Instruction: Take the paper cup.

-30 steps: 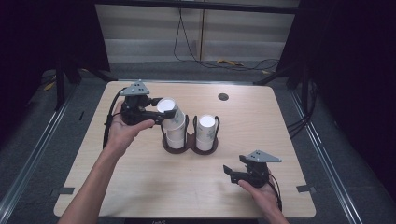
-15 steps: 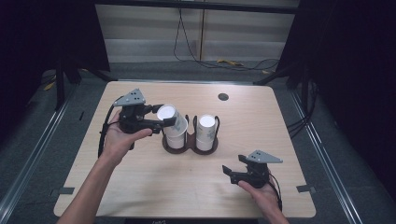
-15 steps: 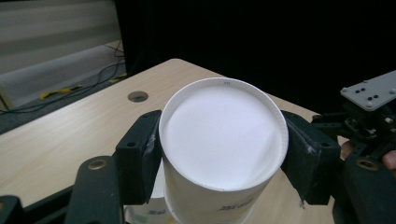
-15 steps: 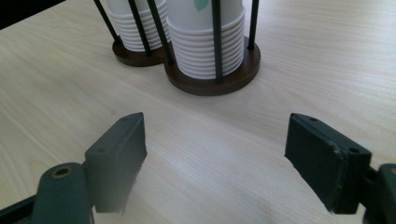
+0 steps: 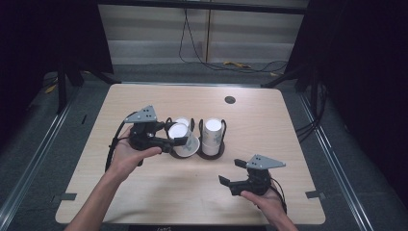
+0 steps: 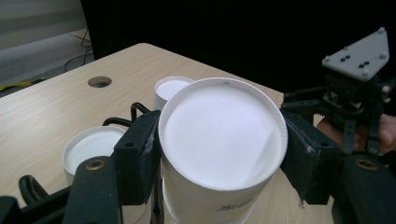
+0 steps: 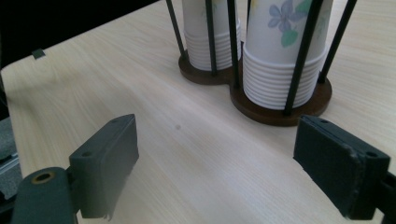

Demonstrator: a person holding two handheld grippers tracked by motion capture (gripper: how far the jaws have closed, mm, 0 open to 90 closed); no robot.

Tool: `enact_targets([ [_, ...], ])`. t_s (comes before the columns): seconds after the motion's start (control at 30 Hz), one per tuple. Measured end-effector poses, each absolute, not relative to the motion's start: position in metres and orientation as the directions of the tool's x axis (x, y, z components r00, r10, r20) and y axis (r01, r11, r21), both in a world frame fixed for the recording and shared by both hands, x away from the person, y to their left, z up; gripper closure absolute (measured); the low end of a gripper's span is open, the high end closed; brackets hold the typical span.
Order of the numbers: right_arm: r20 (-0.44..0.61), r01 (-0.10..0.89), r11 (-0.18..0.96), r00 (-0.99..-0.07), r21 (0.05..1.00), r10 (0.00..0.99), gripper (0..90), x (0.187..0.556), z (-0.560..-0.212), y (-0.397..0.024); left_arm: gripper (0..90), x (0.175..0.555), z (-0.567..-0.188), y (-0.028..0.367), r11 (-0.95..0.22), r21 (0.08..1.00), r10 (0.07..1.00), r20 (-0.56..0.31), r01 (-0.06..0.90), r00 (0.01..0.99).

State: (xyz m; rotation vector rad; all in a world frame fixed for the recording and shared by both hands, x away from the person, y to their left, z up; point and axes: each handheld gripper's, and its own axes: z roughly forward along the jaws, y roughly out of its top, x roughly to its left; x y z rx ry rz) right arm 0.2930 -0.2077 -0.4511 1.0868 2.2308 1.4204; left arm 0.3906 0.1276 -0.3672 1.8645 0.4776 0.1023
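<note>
My right hand-held gripper sits nearest, low over the front right of the table, jaws spread wide with nothing but bare wood between them. They have just been opening. In the right gripper view its pads stand well apart and it looks at the dark wooden cup holder just ahead, wire posts upright, two stacks of paper cups in it. The nearer stack there has a blue and green flower print.

My left hand-held gripper is farther in, left of centre, held in my left hand. It pinches a white paper cup by the rim sides, one pad on each side. The left gripper view shows both pads pressing on the cup, mouth open toward the camera, empty inside. In the high view the cup is tilted, its mouth facing up and left. It sits at the left bay of the holder, in front of the left stack. I can't tell whether its base touches the holder or the table.

The right stack stands upright in the right bay.

Beyond the holder, a round cable hole is near the far edge of the table. Past that is grey floor with cables.
</note>
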Motion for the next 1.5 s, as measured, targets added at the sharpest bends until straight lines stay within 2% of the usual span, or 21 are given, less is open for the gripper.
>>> enact_targets([
  [0.23,0.149,0.431,0.261,-0.714,0.864,0.685,14.5,0.297,-0.446,-0.199,34.8,0.38,-0.378,0.107,-0.318,0.911,0.337,-0.152,0.264,0.929],
  [0.57,0.148,0.392,0.257,-0.754,0.883,0.64,14.2,0.304,-0.431,-0.187,34.7,0.372,-0.392,0.098,-0.294,0.92,0.326,-0.158,0.258,0.932],
  [0.77,0.162,0.383,0.245,-0.77,0.891,0.617,14.3,0.305,-0.434,-0.18,34.7,0.37,-0.404,0.095,-0.276,0.916,0.297,-0.208,0.293,0.932],
  [0.93,0.166,0.374,0.24,-0.784,0.896,0.598,14.2,0.304,-0.434,-0.178,34.8,0.365,-0.409,0.092,-0.287,0.919,0.281,-0.189,0.271,0.941],
  [1.33,0.172,0.342,0.203,-0.802,0.917,0.573,14.0,0.299,-0.439,-0.177,35.4,0.362,-0.416,0.084,-0.261,0.904,0.218,-0.288,0.34,0.933],
  [1.5,0.188,0.326,0.159,-0.809,0.932,0.557,14.1,0.297,-0.441,-0.178,35.6,0.362,-0.412,0.082,-0.242,0.908,0.207,-0.296,0.342,0.932],
])
